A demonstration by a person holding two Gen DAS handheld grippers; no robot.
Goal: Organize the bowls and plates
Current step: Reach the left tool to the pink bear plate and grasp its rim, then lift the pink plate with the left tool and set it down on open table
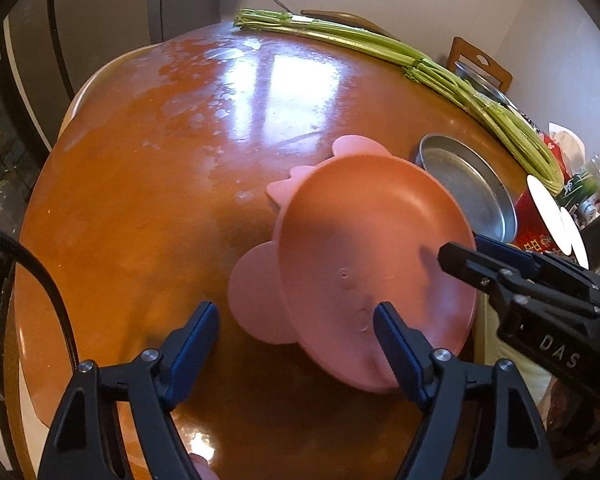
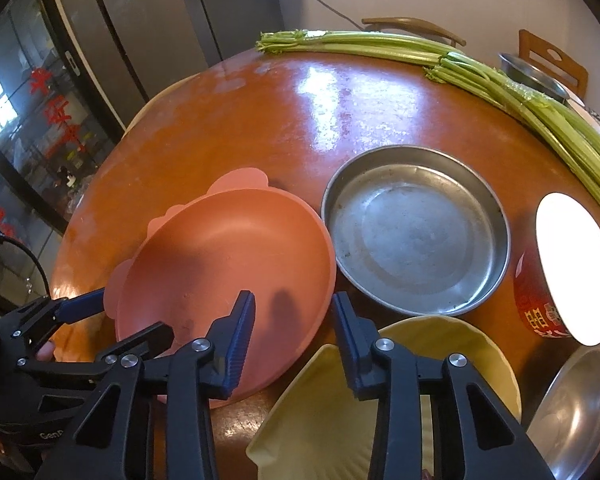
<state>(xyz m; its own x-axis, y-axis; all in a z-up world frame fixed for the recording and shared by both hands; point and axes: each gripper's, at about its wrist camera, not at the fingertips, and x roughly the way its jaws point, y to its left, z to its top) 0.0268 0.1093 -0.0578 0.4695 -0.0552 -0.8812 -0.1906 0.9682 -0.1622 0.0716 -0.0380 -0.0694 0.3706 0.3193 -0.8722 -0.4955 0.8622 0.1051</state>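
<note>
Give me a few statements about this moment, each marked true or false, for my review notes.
1. Celery lies near the table's far edge. True.
2. The metal pan sits on the pink plate. False: it stands beside it on the table.
3. The right gripper's fingers straddle the pink plate's rim. True.
4. The yellow dish lies inside the metal pan. False: it lies outside it, nearer the camera.
5. The left gripper's fingers are pressed together. False: they stand apart.

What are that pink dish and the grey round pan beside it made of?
The pink dish looks like matte plastic or silicone: even colour, no glare, moulded ear-shaped tabs. The grey pan looks like steel: dull silvery sheen, scuffed and stained base.
</note>
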